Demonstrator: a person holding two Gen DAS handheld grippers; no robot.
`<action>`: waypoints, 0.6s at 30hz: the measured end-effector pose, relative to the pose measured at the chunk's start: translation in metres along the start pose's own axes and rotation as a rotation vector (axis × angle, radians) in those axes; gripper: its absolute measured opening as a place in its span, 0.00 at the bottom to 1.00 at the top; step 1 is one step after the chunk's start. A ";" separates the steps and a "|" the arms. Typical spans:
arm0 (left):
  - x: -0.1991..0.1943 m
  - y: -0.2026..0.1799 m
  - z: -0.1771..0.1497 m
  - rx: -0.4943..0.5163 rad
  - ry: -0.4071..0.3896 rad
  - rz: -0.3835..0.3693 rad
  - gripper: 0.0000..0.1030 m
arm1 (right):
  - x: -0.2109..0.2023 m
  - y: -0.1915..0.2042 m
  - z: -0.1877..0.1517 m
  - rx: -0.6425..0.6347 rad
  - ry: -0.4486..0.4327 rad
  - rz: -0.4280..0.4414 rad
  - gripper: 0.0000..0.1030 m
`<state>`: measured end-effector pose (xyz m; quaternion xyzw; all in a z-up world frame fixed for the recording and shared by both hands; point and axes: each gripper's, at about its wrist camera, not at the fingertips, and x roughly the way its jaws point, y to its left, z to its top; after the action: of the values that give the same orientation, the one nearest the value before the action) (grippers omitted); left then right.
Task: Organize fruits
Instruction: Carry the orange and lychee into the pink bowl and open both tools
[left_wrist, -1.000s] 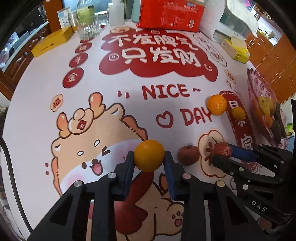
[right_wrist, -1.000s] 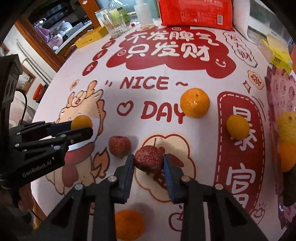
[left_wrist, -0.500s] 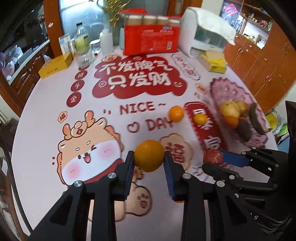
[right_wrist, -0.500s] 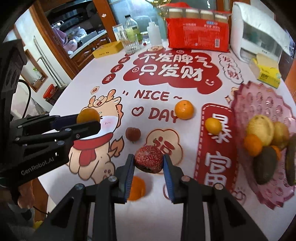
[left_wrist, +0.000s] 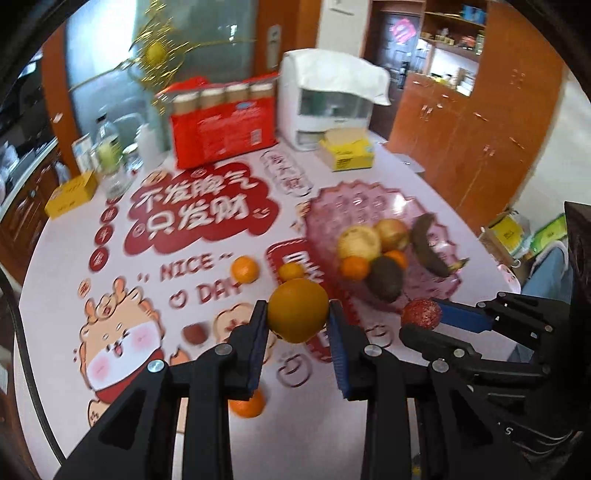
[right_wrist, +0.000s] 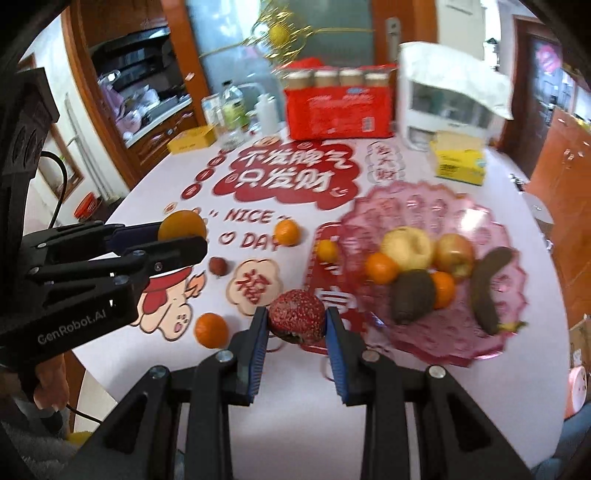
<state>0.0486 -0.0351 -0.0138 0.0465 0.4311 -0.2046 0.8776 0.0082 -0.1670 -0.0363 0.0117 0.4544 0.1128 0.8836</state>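
The table (right_wrist: 424, 406) wears a white cloth printed in red, with a cartoon dragon at its left side. At the far edge stand a white appliance (right_wrist: 450, 107), a red pack (right_wrist: 338, 110) of cans, a yellow box (right_wrist: 460, 164) and a bottle (right_wrist: 232, 110).

On the right part of the table sits the pink plate (right_wrist: 424, 206), holding two apples, two small oranges, a dark avocado and a blackened banana (right_wrist: 487, 288).

The left gripper (left_wrist: 298, 314) is raised above the table, its jaws closed on an orange (left_wrist: 297, 311). The right gripper (right_wrist: 296, 317) is also lifted, its jaws clamped on a red fruit (right_wrist: 296, 314) with a rough, speckled skin; the blur leaves its kind unclear. It hangs just left of the plate's near rim.

Loose on the cloth lie three tangerines: one (right_wrist: 287, 232) by the word DAY, one (right_wrist: 327, 250) just beside the plate's left rim, one (right_wrist: 211, 329) near the front edge. A small dull-red fruit (right_wrist: 218, 266) lies between the dragon and a round red-character print.
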 end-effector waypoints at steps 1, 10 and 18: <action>0.000 -0.006 0.004 0.011 -0.004 -0.006 0.29 | -0.006 -0.006 -0.001 0.011 -0.011 -0.011 0.30; 0.007 -0.052 0.056 0.124 -0.059 -0.020 0.29 | -0.039 -0.066 0.010 0.109 -0.111 -0.104 0.30; 0.033 -0.069 0.114 0.179 -0.098 0.012 0.29 | -0.041 -0.107 0.055 0.136 -0.183 -0.171 0.30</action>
<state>0.1229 -0.1374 0.0385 0.1171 0.3675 -0.2391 0.8911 0.0493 -0.2759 0.0154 0.0432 0.3778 0.0044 0.9249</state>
